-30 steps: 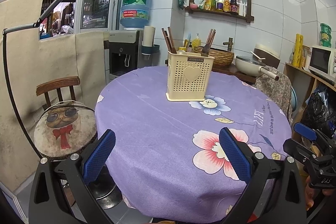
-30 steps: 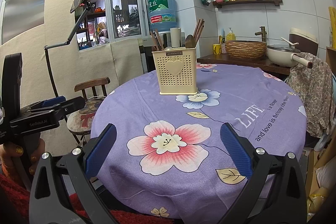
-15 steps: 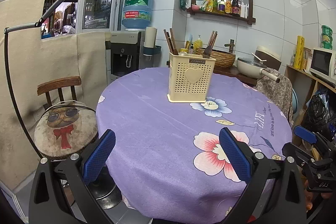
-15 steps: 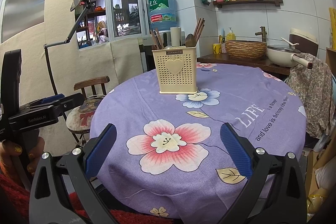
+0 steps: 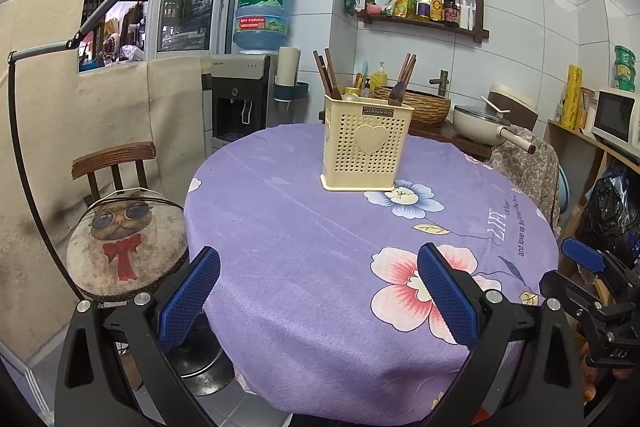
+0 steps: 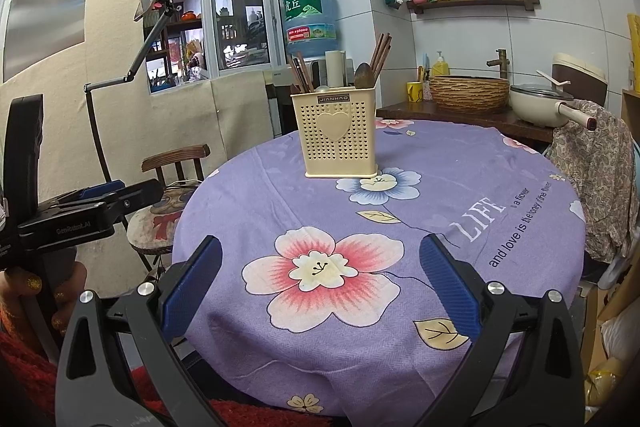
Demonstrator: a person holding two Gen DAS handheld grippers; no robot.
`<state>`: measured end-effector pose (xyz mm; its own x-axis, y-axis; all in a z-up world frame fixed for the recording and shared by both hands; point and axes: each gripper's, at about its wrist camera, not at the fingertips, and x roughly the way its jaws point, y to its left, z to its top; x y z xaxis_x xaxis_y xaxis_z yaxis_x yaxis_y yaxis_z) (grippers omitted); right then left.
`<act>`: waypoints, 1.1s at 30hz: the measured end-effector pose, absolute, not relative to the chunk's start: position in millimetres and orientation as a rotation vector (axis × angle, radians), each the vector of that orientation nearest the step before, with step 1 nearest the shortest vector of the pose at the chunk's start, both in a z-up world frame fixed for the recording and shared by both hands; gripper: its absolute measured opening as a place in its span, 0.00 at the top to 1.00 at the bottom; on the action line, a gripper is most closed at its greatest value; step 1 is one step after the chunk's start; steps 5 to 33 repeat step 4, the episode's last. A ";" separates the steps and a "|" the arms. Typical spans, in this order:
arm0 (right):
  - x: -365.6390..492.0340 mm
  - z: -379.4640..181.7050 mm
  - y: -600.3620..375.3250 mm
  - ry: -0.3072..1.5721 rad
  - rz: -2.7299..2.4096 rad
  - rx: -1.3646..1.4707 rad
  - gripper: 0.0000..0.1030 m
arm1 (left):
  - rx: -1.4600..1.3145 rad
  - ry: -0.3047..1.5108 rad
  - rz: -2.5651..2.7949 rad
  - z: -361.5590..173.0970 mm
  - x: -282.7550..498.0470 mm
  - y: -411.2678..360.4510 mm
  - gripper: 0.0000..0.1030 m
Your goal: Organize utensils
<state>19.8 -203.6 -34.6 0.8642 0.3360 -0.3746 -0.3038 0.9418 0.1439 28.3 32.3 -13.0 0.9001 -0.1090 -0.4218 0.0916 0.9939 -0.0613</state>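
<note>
A cream perforated utensil holder (image 5: pixel 366 147) with a heart on its front stands upright on the round table's purple floral cloth (image 5: pixel 320 247). It also shows in the right wrist view (image 6: pixel 338 133). Brown chopsticks (image 5: pixel 323 73) and a wooden spoon (image 6: pixel 363 75) stick up out of it. My left gripper (image 5: pixel 318 293) is open and empty, near the table's front edge. My right gripper (image 6: pixel 320 285) is open and empty, also near the front edge. Each gripper shows at the side of the other's view.
A wooden chair (image 5: pixel 124 223) with a cat cushion stands left of the table. A phone stand (image 5: pixel 60 43) rises behind it. A water dispenser (image 5: pixel 248 75), a woven basket (image 5: pixel 420 105) and a pan (image 5: pixel 480 119) are behind the table. A draped chair (image 6: pixel 596 163) stands right.
Both grippers have drawn back slightly from the table and stay open. The utensil holder has not moved.
</note>
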 end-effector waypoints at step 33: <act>19.9 -34.7 -203.6 0.407 0.336 0.081 0.06 | -0.039 0.439 -0.101 -12.8 28.2 32.2 0.06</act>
